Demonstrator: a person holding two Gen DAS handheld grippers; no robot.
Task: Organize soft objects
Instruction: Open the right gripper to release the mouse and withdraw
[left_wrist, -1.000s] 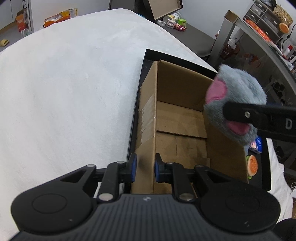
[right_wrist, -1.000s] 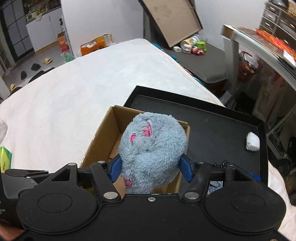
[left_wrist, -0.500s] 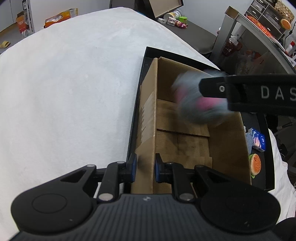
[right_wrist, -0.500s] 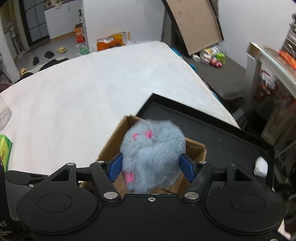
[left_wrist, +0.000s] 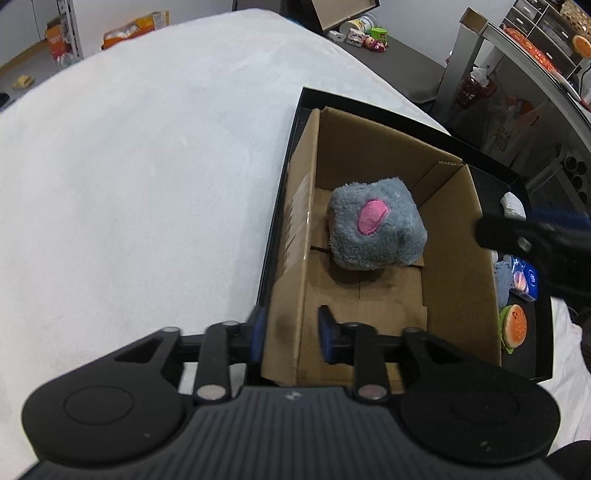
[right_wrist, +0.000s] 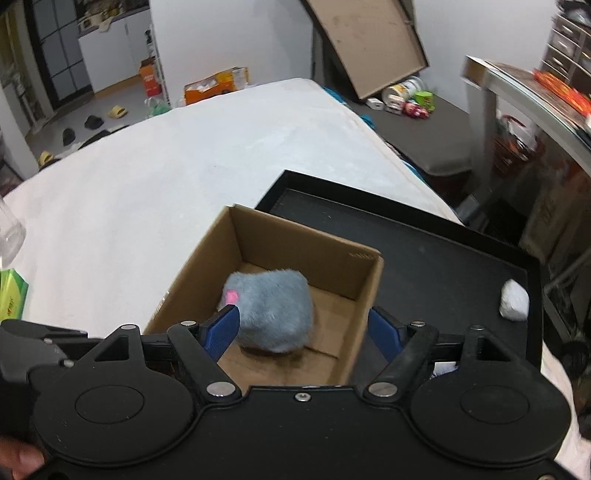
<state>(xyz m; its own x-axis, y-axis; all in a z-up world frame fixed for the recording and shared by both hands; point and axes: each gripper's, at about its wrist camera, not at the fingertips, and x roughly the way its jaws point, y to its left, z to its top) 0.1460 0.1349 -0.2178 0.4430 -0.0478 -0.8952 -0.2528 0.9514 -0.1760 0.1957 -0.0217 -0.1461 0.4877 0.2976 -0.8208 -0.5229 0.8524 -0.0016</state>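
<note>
- Bedsheet (left_wrist: 129, 184), white, spreads under everything I see from both wrists.
- A black tray (right_wrist: 443, 258) lies on it at the right edge, and the cardboard box (left_wrist: 461, 258) stands in the tray's left part.
- The grey plush toy (left_wrist: 375, 229) (pink patch facing up) sits on the box floor, toward the far half, free of both my tools.
- My left gripper (left_wrist: 291, 334) straddles the box's near left wall; its jaws are opening, narrow, the blue pads just off the cardboard on either side.
- My right gripper (right_wrist: 303, 330) hangs above the box, jaws opening wide; the toy shows between the pads but below them, untouched.
- A small burger toy (left_wrist: 513, 326) and a white wad (right_wrist: 513, 299) lie on the tray outside the box.
</note>
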